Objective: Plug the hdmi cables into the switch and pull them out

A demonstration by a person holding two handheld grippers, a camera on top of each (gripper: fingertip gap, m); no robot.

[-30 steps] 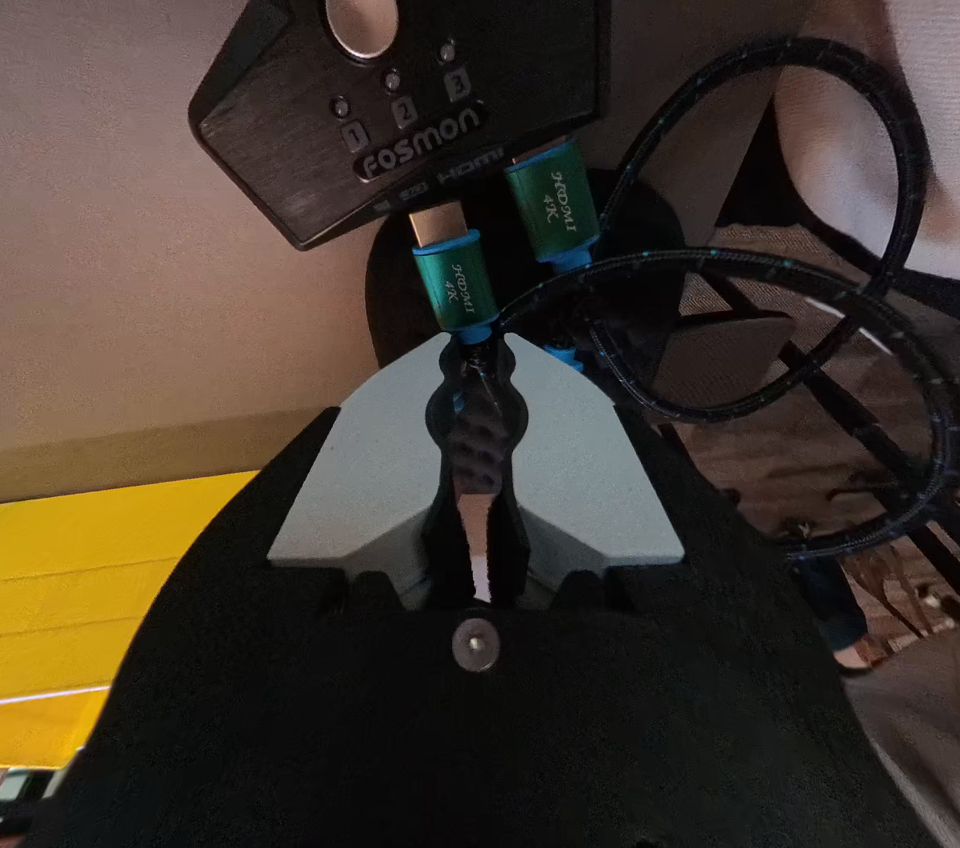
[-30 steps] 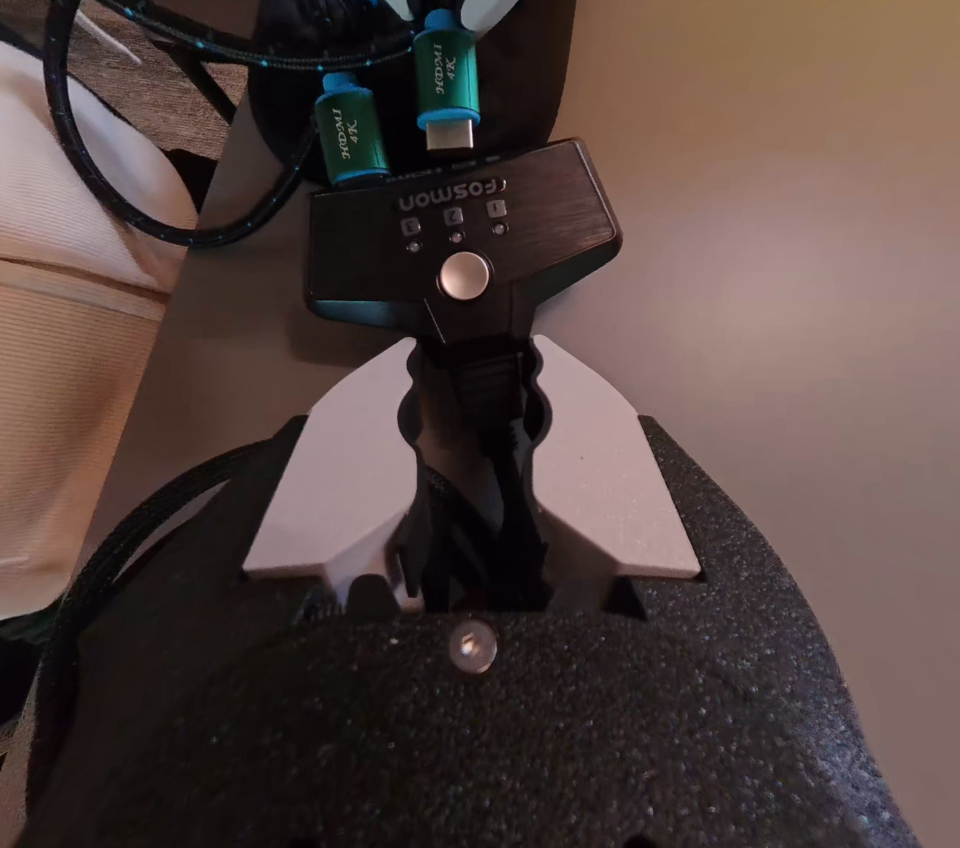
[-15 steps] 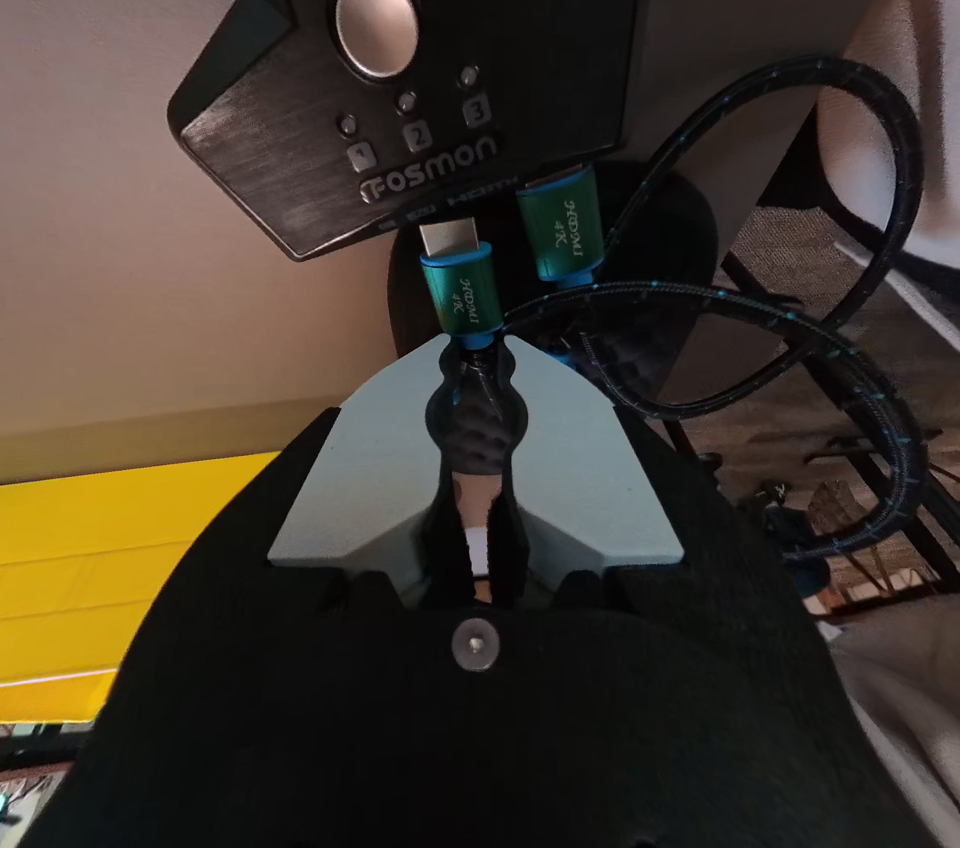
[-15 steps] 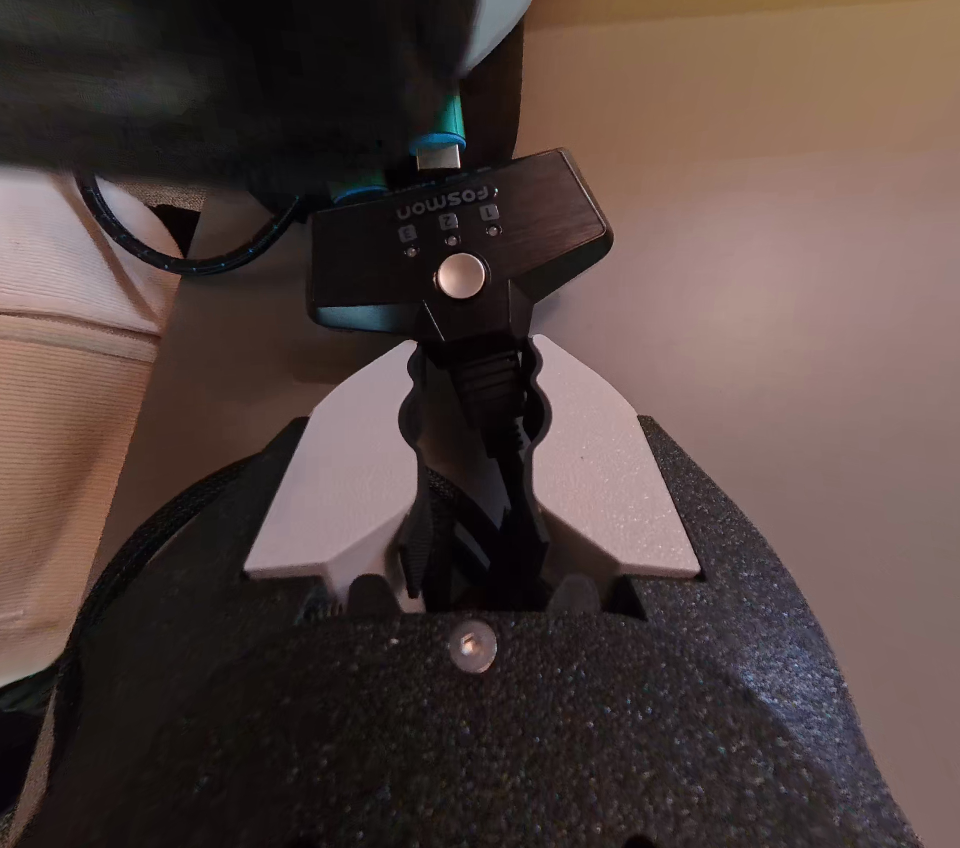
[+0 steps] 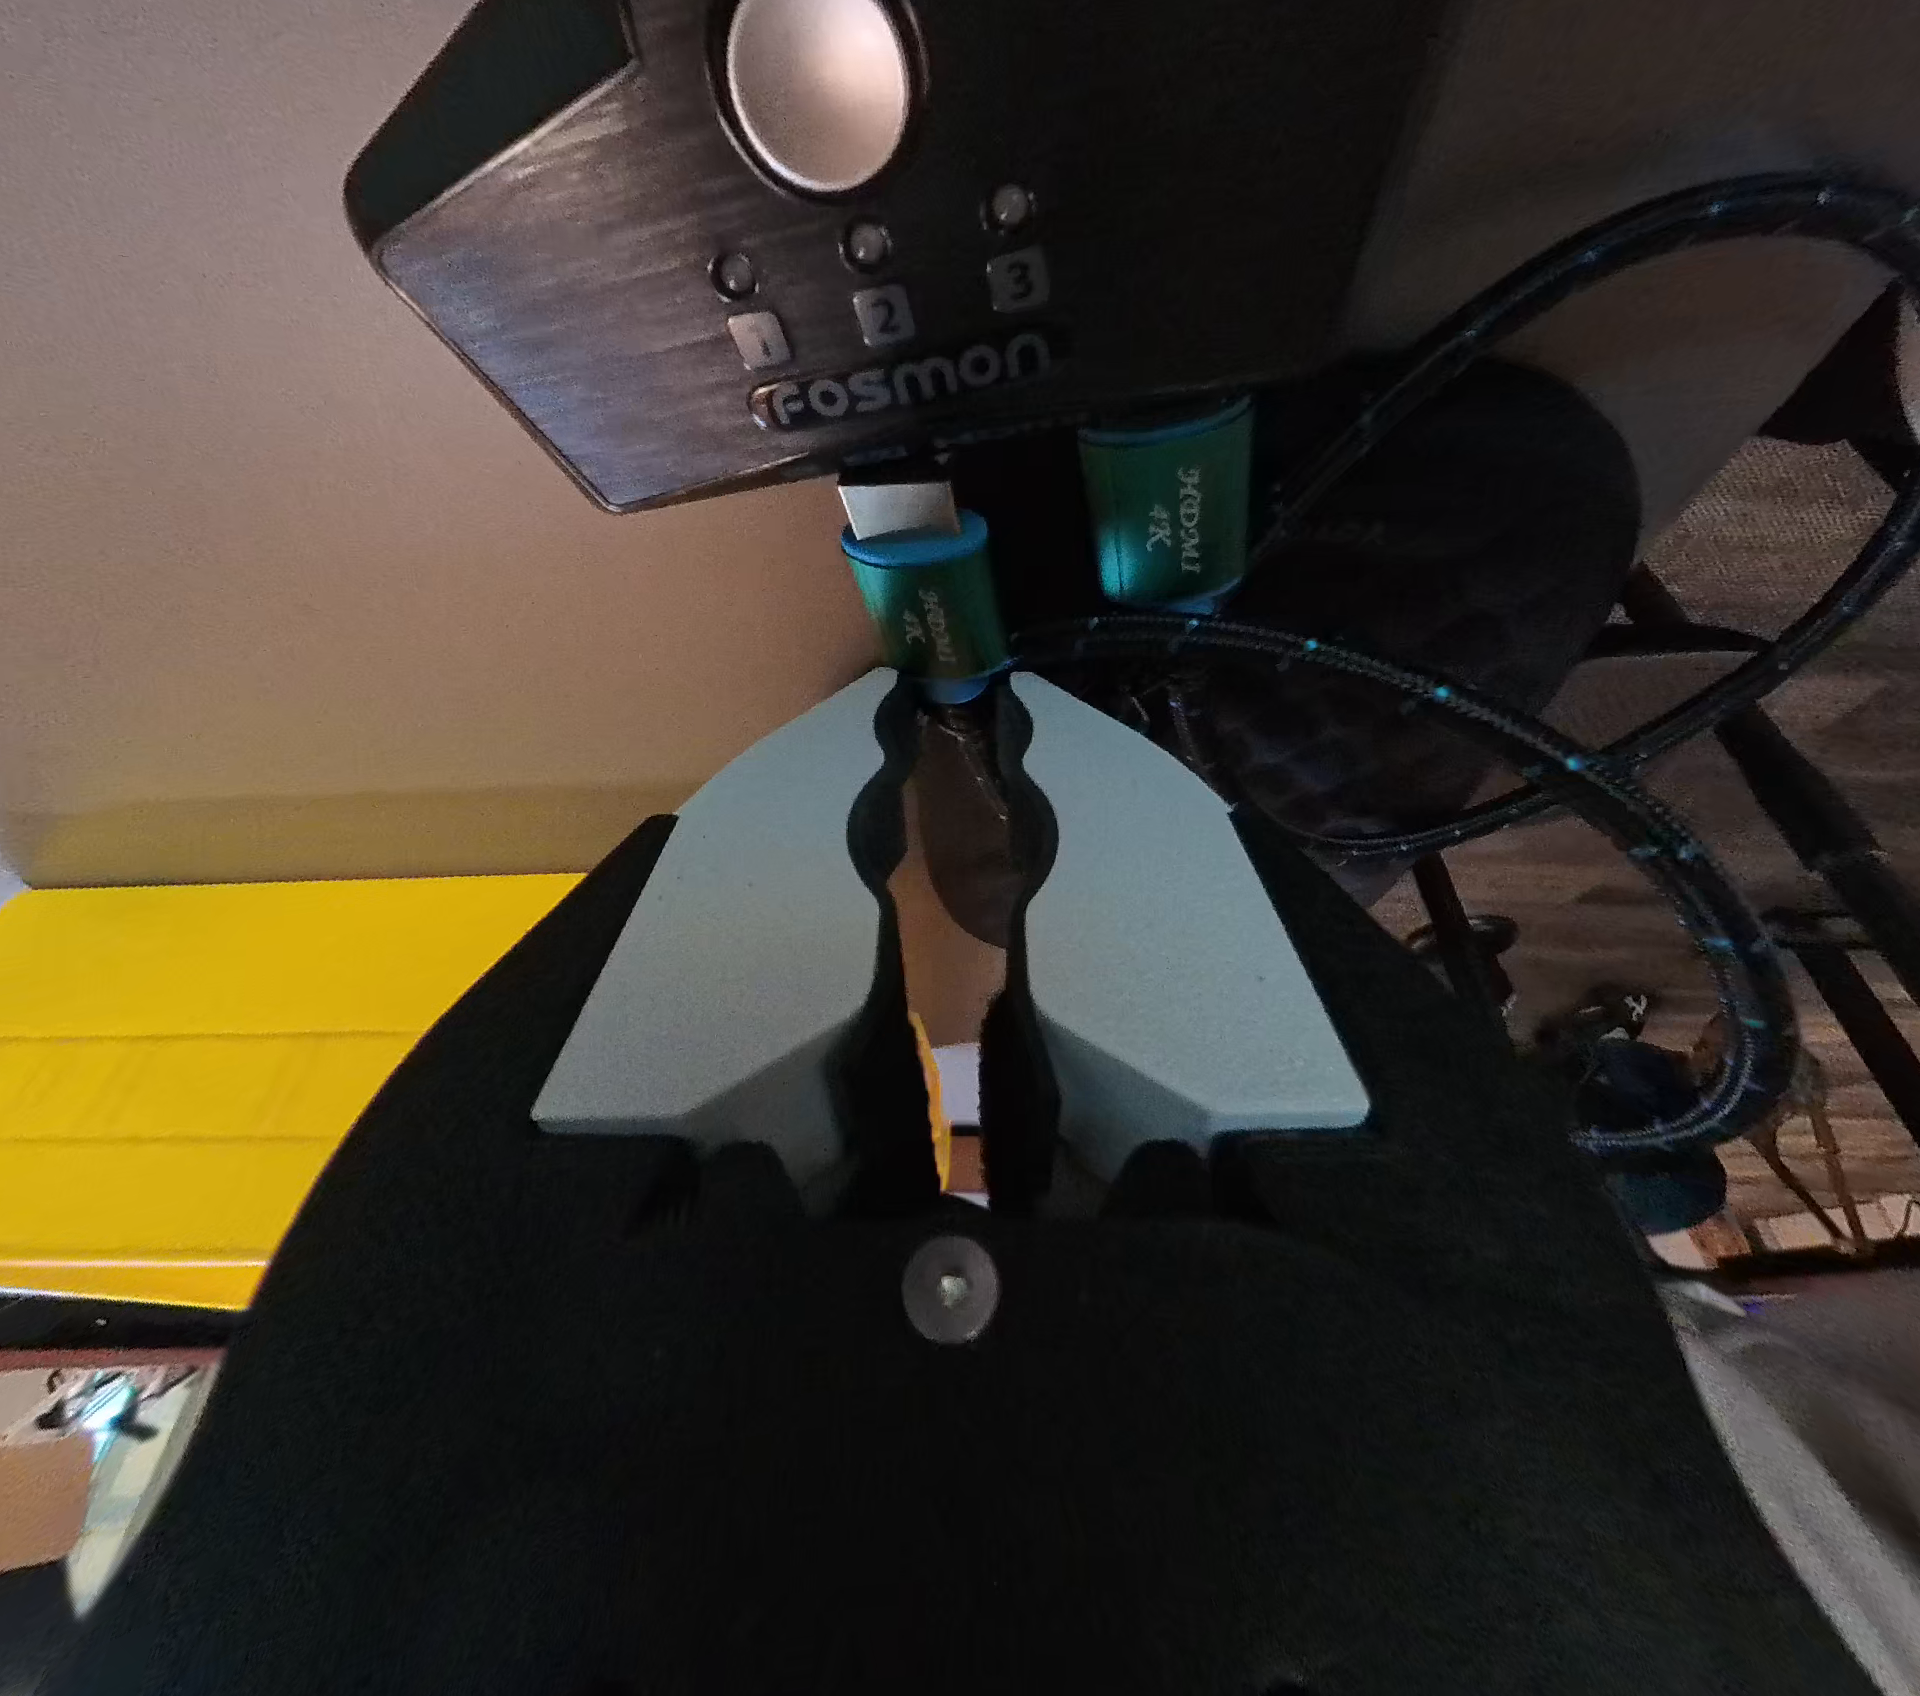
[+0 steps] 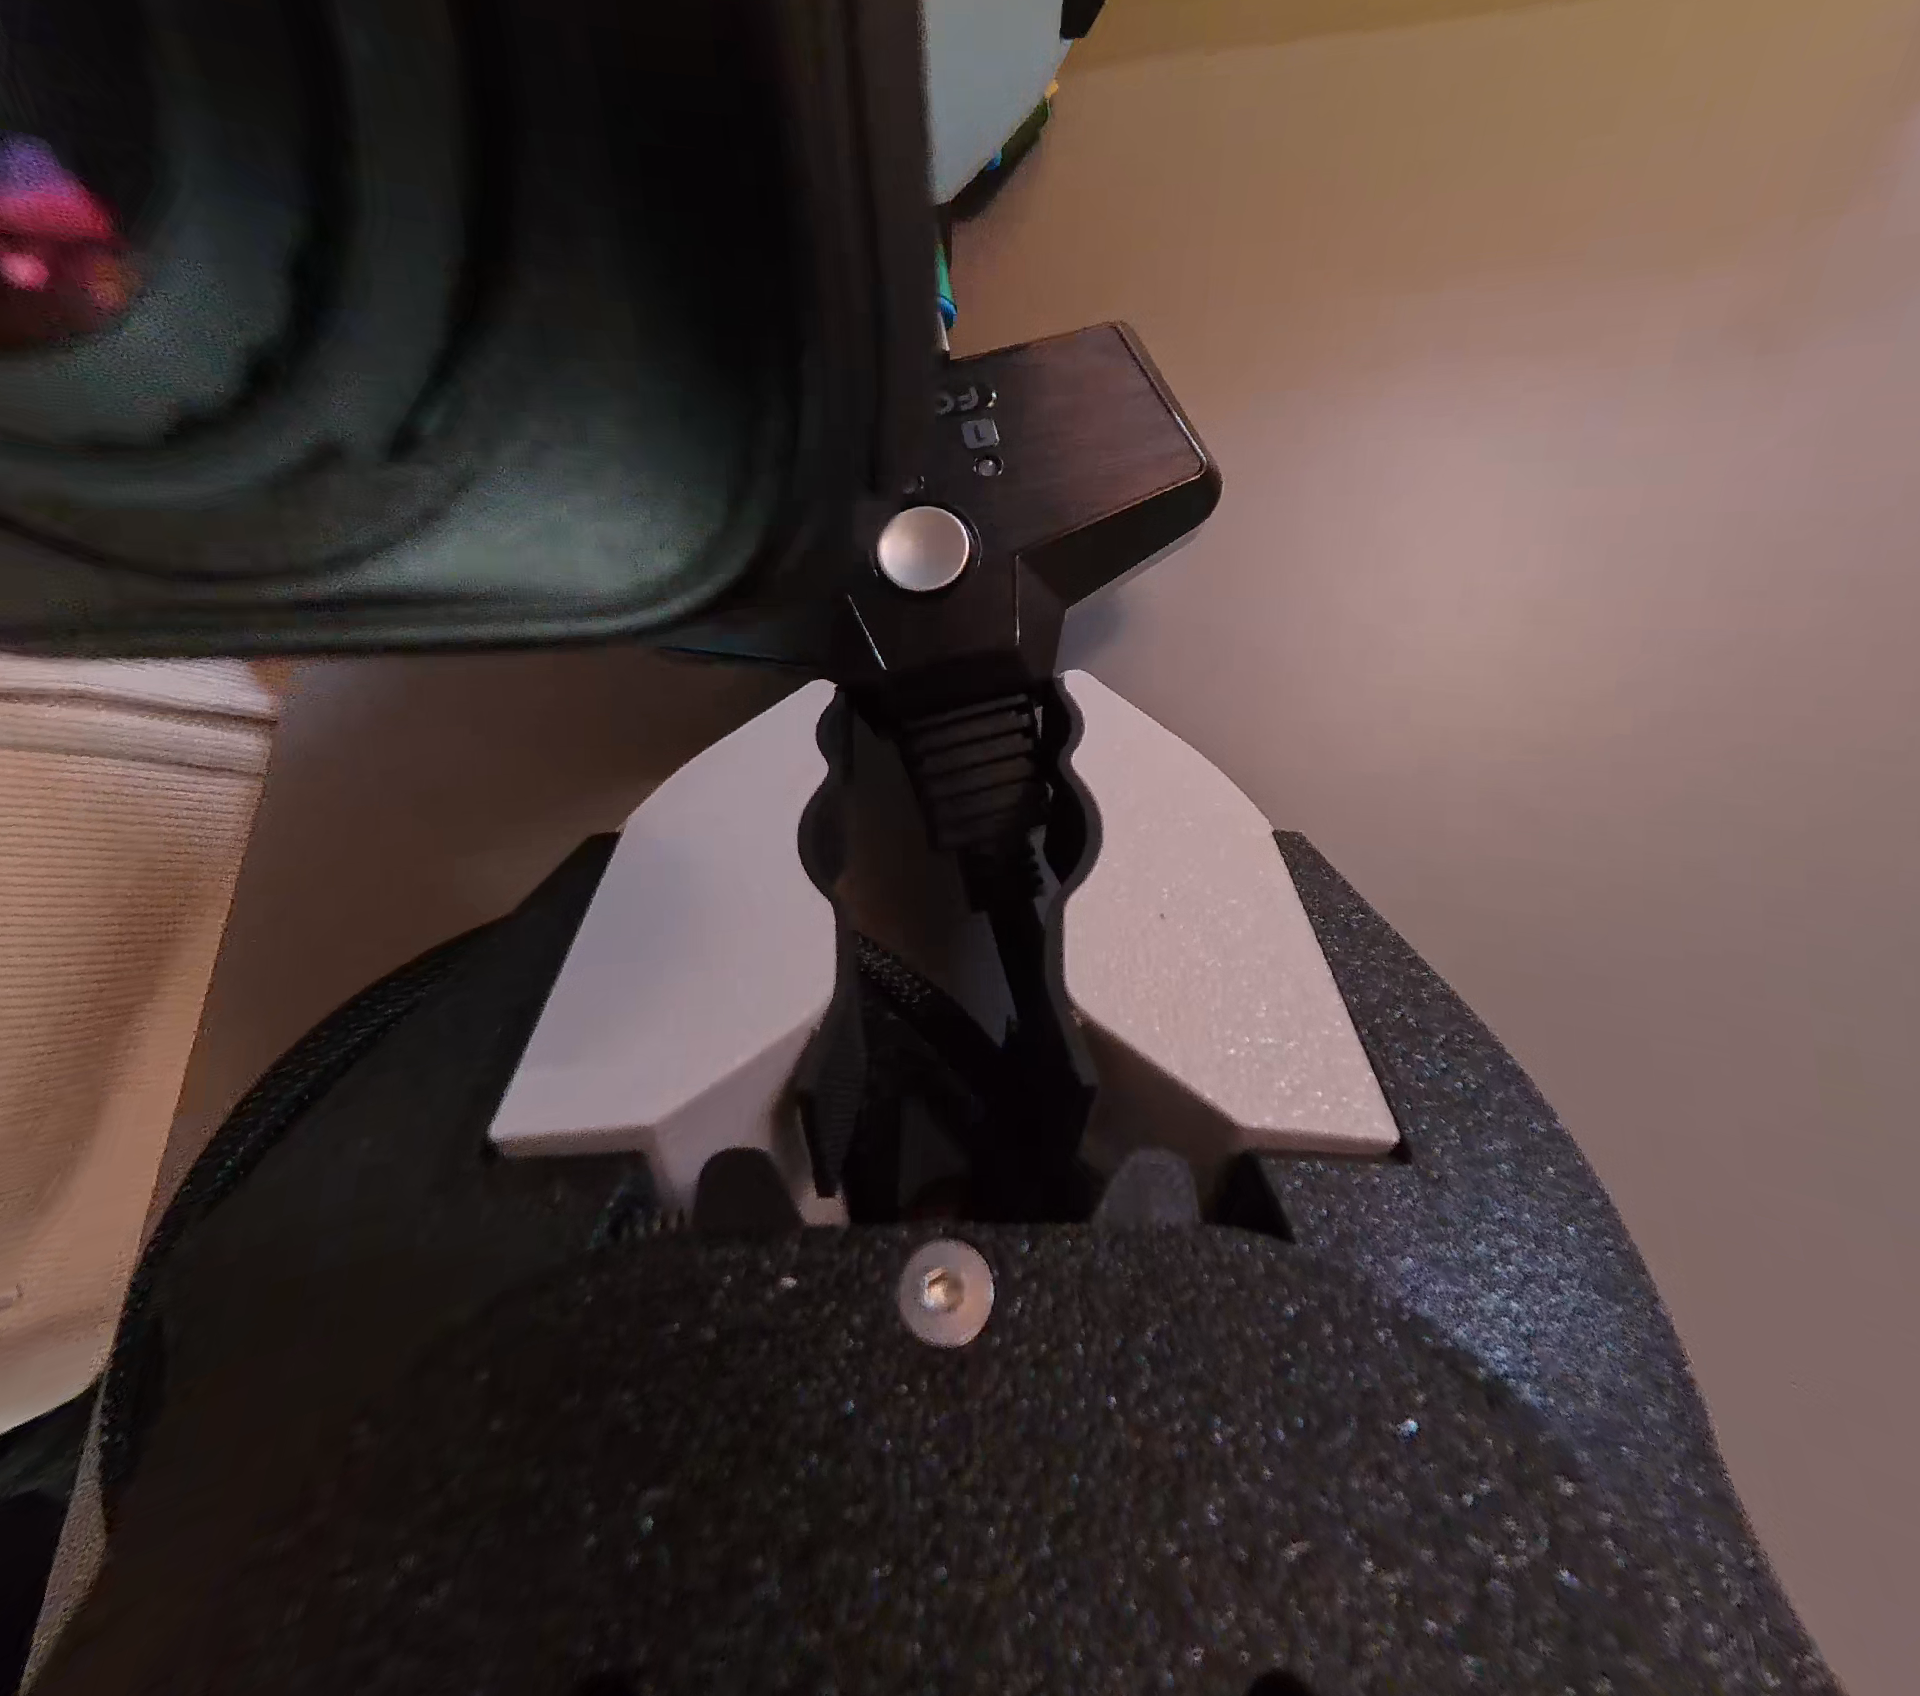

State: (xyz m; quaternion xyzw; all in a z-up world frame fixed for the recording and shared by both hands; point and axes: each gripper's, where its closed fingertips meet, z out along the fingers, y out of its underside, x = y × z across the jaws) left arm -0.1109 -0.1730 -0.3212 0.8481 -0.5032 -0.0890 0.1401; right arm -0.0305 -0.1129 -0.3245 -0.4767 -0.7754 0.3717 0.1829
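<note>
Dim, warm indoor light; wide-angle views that bend hard at the edges.

Soft glare falls on the brushed top of the HDMI switch (image 5: 644,275) and its round silver button (image 5: 816,67), while the plugs below sit in shadow. In the right wrist view a large dark smear of blur (image 6: 416,192) fills the upper left, much too close to focus, and the tabletop (image 6: 1558,451) carries a pale sheen.

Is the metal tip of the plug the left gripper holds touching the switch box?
Touching. The left wrist view shows the plug tip entering the switch box port edge.
</note>
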